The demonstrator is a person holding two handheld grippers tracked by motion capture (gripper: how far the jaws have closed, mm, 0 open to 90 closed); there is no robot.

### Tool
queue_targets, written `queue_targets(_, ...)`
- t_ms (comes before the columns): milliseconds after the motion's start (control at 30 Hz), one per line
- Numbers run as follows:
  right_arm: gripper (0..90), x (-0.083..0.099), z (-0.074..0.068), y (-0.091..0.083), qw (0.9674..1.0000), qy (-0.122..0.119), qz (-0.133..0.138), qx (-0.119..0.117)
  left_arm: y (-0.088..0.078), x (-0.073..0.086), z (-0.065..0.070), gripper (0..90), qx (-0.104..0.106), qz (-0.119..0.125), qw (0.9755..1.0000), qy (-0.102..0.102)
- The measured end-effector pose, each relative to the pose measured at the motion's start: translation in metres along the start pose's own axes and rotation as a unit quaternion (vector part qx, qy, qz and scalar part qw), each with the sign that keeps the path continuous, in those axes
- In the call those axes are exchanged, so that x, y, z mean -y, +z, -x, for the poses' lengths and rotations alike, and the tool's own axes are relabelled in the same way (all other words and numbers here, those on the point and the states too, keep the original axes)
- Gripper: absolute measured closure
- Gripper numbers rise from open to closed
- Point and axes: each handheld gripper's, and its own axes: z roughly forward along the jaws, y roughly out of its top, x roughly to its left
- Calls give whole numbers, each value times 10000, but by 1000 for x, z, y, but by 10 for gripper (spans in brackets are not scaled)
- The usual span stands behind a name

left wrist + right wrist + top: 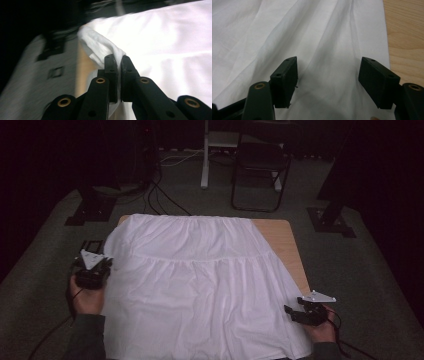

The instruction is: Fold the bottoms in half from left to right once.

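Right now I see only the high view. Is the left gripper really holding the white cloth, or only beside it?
Observer: It holds it. In the left gripper view, the left gripper is shut on a fold of the white cloth at its edge.
Operator: And the right gripper, is it closed also?
Observer: No. In the right gripper view, the right gripper is open, its jaws wide apart above the cloth, which lies flat between them.
Operator: Is the right one near the border of the cloth?
Observer: Yes, the cloth's edge and the bare wooden table show just beside it.
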Motion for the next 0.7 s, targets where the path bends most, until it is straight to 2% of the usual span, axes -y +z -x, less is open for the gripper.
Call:
queue_targets(67,303,1,0,0,10000,2,23,1,-1,-8,20,866,327,44,9992,214)
queue_targets(200,301,2,0,0,10000,0,76,-5,2,-19,47,865,835,120,9959,340)
queue_targets(233,301,2,0,0,10000,0,76,-5,2,-19,47,866,835,120,9959,340)
queue_targets(267,296,3,0,0,9999,15,116,-5,6,-24,59,865,1124,168,9929,351)
queue_targets(300,293,3,-1,1,9999,20,136,-6,11,-28,70,865,1470,219,9883,351)
queue_targets(333,293,3,-1,1,9999,20,136,-6,11,-28,70,865,1470,219,9883,351)
queue_targets(367,290,4,-1,1,9999,18,147,-4,14,-31,78,865,1656,241,9853,346)
queue_targets(400,287,4,-1,1,9999,20,159,-1,15,-33,82,865,1758,245,9835,352)
queue_targets(433,286,4,-1,1,9999,17,169,3,17,-36,90,865,1924,270,9803,367)
queue_targets(467,285,4,-2,2,9998,28,174,14,20,-40,101,865,2150,326,9751,424)
queue_targets(500,285,4,-2,2,9998,28,174,14,20,-40,101,865,2150,326,9751,424)
queue_targets(667,284,4,-2,2,9998,45,172,45,31,-51,135,864,2626,373,9619,663)
queue_targets(700,284,4,-3,2,9998,48,176,54,36,-52,143,865,2771,343,9578,688)
